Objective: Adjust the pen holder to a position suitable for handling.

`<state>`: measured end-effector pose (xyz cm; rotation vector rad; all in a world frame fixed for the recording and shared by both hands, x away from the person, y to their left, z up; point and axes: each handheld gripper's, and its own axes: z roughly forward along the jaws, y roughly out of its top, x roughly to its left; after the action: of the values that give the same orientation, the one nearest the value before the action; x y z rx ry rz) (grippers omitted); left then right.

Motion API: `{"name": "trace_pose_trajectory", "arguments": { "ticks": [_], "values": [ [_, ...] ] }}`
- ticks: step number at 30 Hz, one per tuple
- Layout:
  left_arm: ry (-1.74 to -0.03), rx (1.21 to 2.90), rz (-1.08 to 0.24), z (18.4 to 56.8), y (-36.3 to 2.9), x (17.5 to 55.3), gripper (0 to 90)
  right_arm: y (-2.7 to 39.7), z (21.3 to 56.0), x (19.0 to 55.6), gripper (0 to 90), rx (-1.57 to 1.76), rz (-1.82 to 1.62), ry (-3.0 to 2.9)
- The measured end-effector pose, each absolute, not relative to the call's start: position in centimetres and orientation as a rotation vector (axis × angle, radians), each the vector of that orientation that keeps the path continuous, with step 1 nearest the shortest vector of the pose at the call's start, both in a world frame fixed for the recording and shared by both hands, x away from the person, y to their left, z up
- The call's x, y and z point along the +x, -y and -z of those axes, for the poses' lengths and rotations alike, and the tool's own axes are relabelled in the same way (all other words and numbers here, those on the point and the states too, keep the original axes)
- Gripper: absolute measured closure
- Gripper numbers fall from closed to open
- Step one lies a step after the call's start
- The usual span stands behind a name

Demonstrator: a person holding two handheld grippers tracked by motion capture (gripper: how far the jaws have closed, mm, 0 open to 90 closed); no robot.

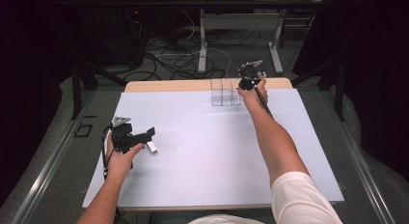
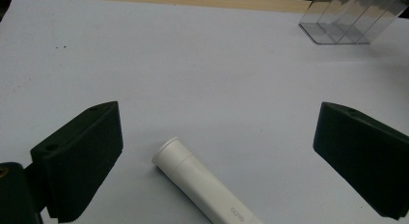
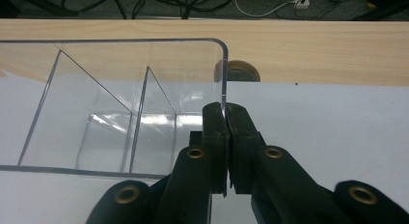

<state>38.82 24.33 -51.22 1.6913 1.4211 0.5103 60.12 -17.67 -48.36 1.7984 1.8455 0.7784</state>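
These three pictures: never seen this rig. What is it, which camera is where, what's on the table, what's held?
There is no robot here. A person sits at a white-covered table and holds a hand-operated two-jaw gripper in each hand.

The high view looks down from above the person's side. The other two come from cameras riding on the grippers, looking along their black jaws.

The left gripper is open, its jaws standing wide on either side of a white tube that lies on the table. It holds nothing.

The right gripper is at the far edge of the table, shut on the side wall of a clear plastic organizer with divided compartments, which look empty.

Behind the table are cables on the floor and the legs of another desk.
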Motion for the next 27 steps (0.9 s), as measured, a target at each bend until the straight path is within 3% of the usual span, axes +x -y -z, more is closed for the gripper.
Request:
{"name": "trace_pose_trajectory", "arguments": {
  "ticks": [13, 27],
  "values": [
    [-1.419, 1.687, -0.505, 51.2, -24.3, 38.9, 3.8, 17.9, 47.8, 59.2, 89.1, 1.831, -0.741, -1.887],
    [-1.41, 1.686, -0.497, 51.2, -24.0, 38.8, 4.1, 19.3, 47.4, 54.4, 89.1, 1.858, -0.774, -1.976]
  ]
}}
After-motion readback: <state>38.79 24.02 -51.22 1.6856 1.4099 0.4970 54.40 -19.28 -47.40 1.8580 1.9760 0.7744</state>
